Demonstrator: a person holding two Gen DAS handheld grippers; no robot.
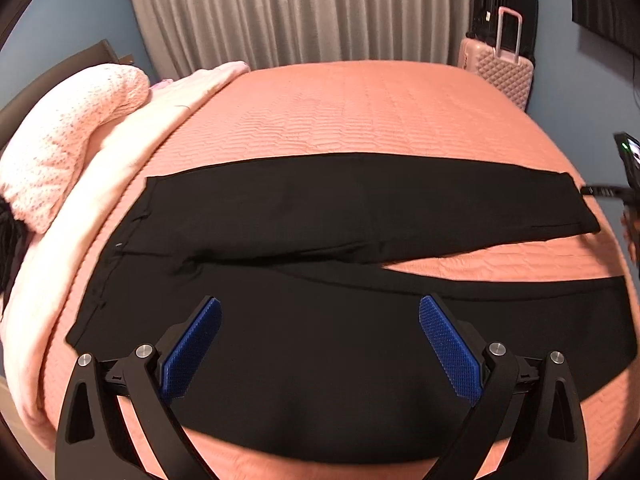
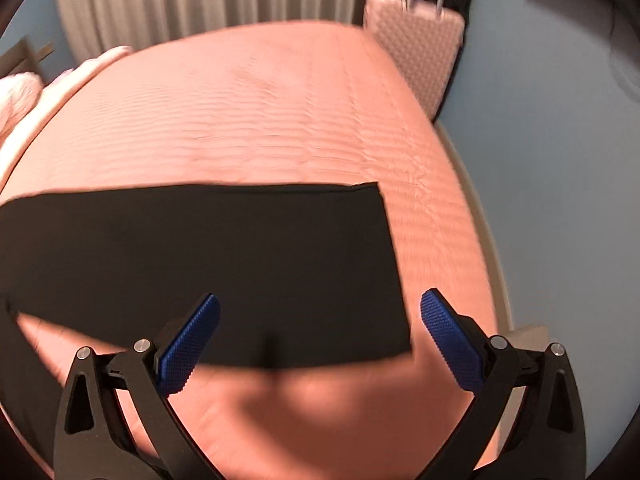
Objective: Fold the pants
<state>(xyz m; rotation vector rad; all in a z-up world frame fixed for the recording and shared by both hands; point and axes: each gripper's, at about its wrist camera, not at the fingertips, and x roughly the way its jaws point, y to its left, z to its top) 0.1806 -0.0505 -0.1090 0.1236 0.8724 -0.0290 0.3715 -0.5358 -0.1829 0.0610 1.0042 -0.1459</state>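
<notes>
Black pants lie flat on a salmon quilted bed, waistband at the left, both legs stretched to the right with a gap between them. My left gripper is open and empty, held above the near leg by the hip. My right gripper is open and empty above the hem end of the far leg; that view is blurred. The right gripper's body shows at the right edge of the left wrist view.
Pink pillows and a pale blanket lie at the bed's left. A pink suitcase and a black one stand by the far right corner. Grey curtains hang behind. The bed's right edge drops to the floor.
</notes>
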